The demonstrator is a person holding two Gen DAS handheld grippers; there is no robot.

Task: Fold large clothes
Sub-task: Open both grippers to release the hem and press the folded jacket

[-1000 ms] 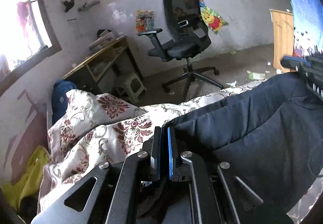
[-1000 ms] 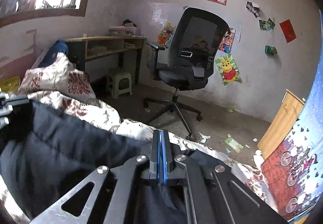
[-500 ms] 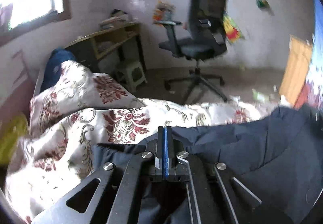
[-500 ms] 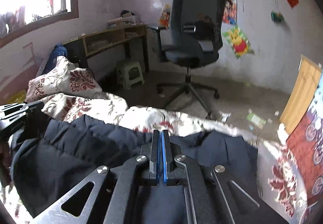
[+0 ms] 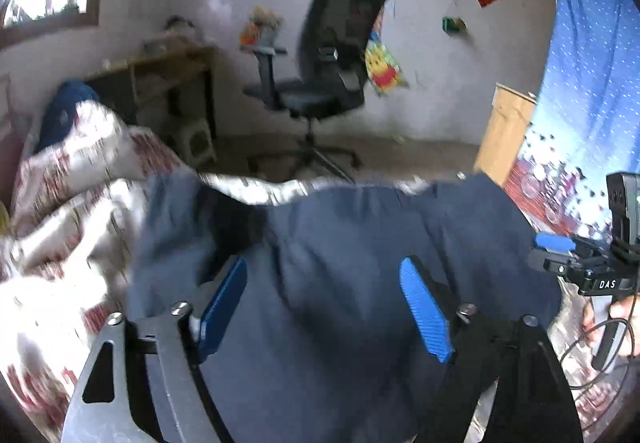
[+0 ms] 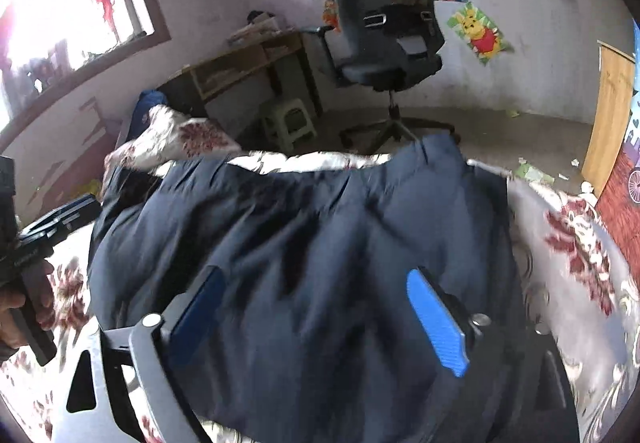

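A large dark navy garment [image 5: 360, 243] lies spread on the floral bedspread; it also shows in the right wrist view [image 6: 320, 235]. My left gripper [image 5: 324, 275] is open just above the garment, blue pads wide apart, nothing between them. My right gripper [image 6: 316, 283] is also open above the garment, empty. The right gripper shows at the right edge of the left wrist view [image 5: 560, 247]. The left gripper shows at the left edge of the right wrist view [image 6: 76, 207]. The garment's near edge is hidden under the gripper bodies.
The floral bedspread [image 5: 60, 227] bunches up at the left, with a blue pillow [image 5: 64, 115] behind. Beyond the bed stand a black office chair [image 6: 388, 39], a wooden desk [image 6: 248, 67], a small stool [image 6: 292, 123] and a wooden board [image 6: 608, 111].
Both grippers were shut on the garment's edge and carried it forward and down. Now both have opened and let go, and the garment lies on the bed.
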